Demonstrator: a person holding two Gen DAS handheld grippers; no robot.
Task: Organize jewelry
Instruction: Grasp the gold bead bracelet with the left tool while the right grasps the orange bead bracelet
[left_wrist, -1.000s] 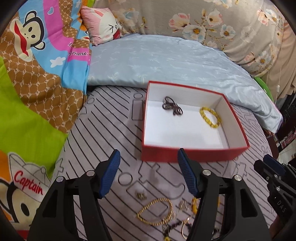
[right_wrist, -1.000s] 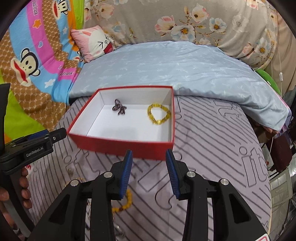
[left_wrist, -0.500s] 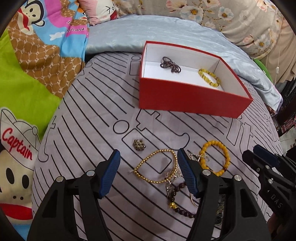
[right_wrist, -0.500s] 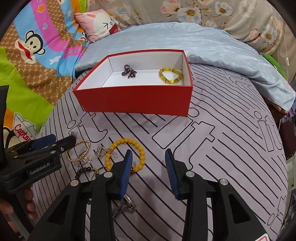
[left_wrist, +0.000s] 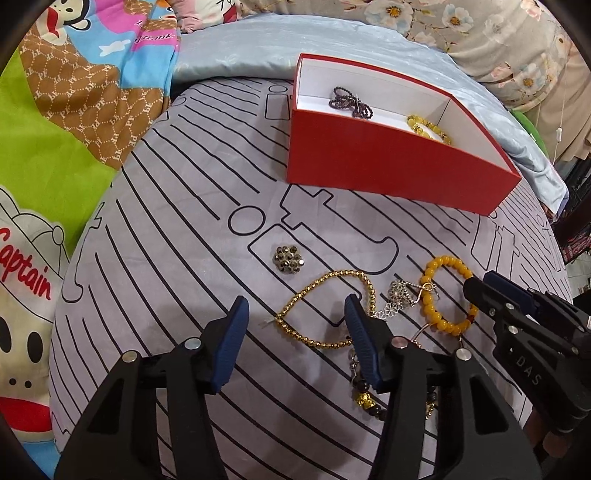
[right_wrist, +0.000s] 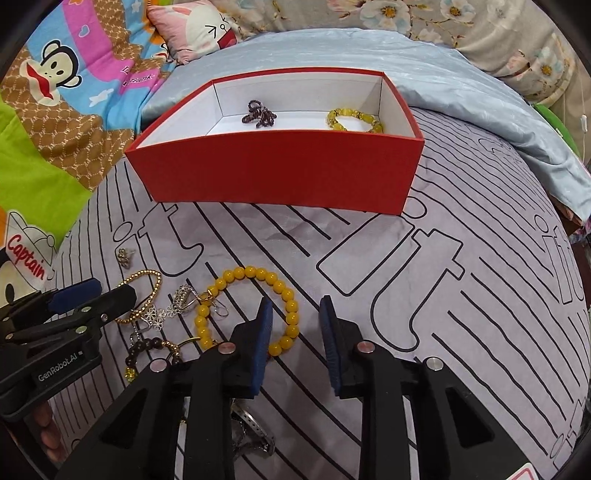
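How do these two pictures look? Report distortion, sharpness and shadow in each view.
Left wrist view: strong fisheye bending, the red box edges bow, black vignette at the corners; the gold bead chain is sharp, and the left claw casts a soft shadow on the striped sheet. Right wrist view: same curvature, even light, no glare; the yellow bead bracelet is crisp near the right claw.

A red box (right_wrist: 280, 173) sits in the upper middle of the frame on a grey lined sheet (right_wrist: 461, 295), holding a dark bead string (right_wrist: 259, 114) and a yellow bracelet (right_wrist: 354, 120), well apart. The right tool (right_wrist: 295, 325) at bottom centre is parted, its left pad over an orange bead bracelet (right_wrist: 251, 299). At lower left, the left tool (right_wrist: 79, 295) lies over a gold chain (right_wrist: 147, 291) among tangled jewelry.
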